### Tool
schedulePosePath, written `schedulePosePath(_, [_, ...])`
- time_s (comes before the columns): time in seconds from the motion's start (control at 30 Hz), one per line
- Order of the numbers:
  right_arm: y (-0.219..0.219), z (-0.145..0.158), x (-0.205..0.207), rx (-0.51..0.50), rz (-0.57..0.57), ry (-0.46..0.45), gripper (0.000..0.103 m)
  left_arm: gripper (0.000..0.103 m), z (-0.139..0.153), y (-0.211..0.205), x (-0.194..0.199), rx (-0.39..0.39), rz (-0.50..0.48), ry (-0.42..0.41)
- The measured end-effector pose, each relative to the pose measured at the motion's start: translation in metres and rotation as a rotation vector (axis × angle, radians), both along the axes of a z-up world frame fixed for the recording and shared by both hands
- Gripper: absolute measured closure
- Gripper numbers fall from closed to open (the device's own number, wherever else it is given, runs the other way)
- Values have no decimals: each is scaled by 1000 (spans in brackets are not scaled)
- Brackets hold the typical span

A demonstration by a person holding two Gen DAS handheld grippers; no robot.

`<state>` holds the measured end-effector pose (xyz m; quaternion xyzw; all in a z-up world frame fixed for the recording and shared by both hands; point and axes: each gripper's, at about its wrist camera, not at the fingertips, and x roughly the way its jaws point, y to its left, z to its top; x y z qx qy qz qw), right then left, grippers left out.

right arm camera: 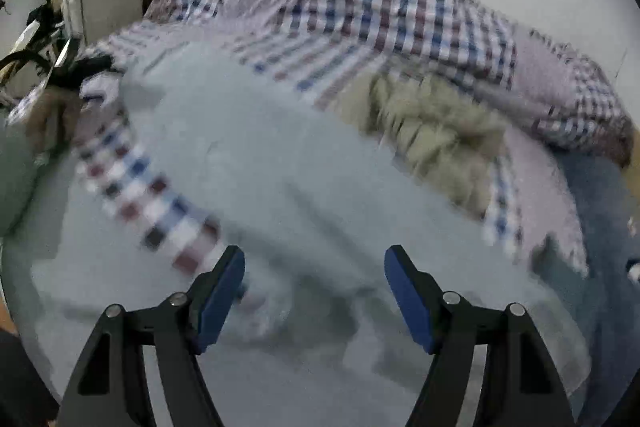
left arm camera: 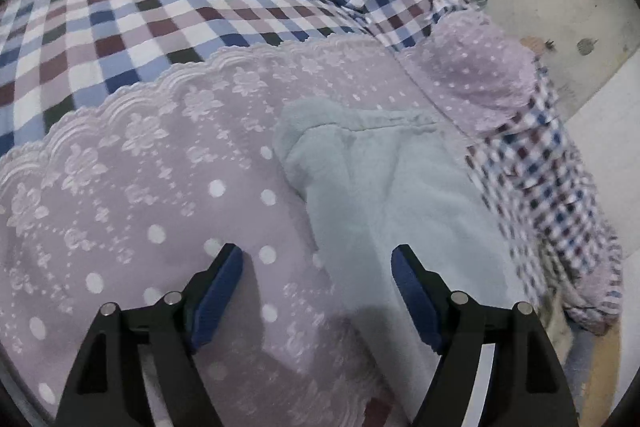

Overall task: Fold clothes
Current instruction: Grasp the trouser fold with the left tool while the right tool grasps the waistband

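My left fingers [left arm camera: 317, 261] hang wide and empty over the pale blue fleece garment [left arm camera: 384, 187], which lies at twelve o'clock on the lilac lace bedcover [left arm camera: 160, 167] (flat, ready for folding); my right fingers [right arm camera: 315, 263] gape empty too.

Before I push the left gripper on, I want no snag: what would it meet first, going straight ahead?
Probably the pale blue garment, near its edge on the lilac lace cover. The left gripper is open, nothing between; depth is unclear.
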<state>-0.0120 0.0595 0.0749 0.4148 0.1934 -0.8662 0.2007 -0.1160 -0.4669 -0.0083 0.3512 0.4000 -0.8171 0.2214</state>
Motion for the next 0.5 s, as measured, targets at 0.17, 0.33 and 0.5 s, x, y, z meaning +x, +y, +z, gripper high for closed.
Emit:
schedulePosePath(0.17, [-6,-44,17,41,24,-14,41,84,-6,-6,-25,30,43,-36])
schedulePosePath(0.33, [-4,-62,15,25,26,-31,78,100,-4,-14,-46,37,66,-29])
schedulePosePath(0.5, [-11,-55,32,119,158,25,95,102,23,-19,-66,-41,42,39])
